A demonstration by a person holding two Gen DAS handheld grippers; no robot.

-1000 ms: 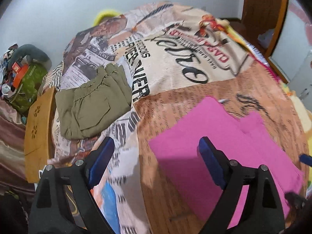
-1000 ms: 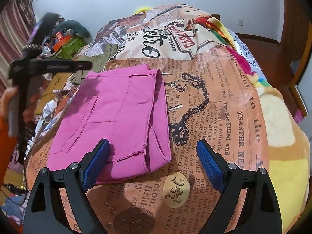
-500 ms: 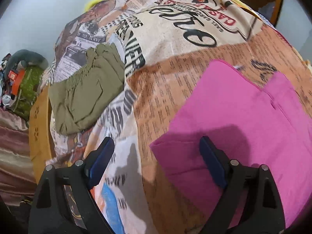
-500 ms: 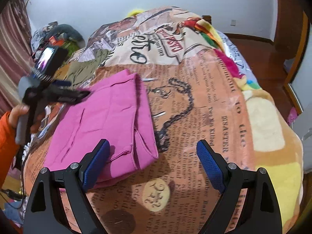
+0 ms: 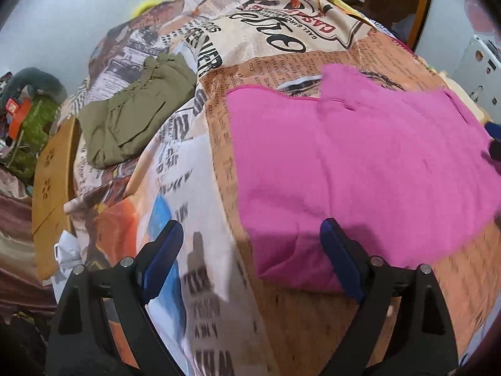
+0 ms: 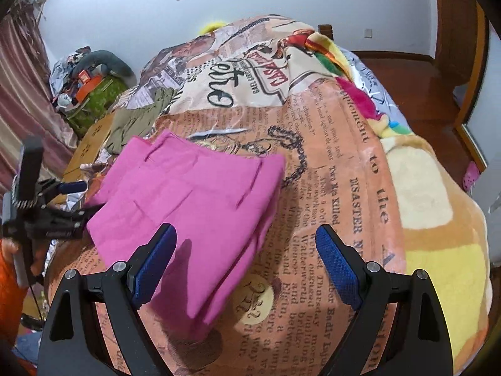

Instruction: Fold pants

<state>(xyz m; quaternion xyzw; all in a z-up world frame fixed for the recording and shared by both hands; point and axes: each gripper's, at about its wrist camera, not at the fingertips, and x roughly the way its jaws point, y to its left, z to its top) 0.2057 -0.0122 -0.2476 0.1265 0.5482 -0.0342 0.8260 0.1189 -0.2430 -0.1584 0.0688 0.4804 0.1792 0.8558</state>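
Note:
Pink pants (image 5: 360, 163) lie folded flat on a bed with a newspaper-print blanket (image 5: 266, 47); they also show in the right wrist view (image 6: 194, 194). My left gripper (image 5: 250, 260) is open and empty, straddling the near left corner of the pants, just above it. My right gripper (image 6: 247, 263) is open and empty, over the near right edge of the pants. The left gripper shows in the right wrist view (image 6: 62, 200) at the pants' left edge.
Folded olive-green pants (image 5: 134, 116) lie on the bed's far left. A wooden side table (image 5: 53, 172) stands left of the bed, with a cluttered pile (image 6: 90, 91) behind it. A fleece blanket (image 6: 422, 194) covers the bed's right side.
Both grippers have moved closer to and lower over the pink pants. The left now straddles the near left corner; the right hangs over the near right edge. Both stay open.

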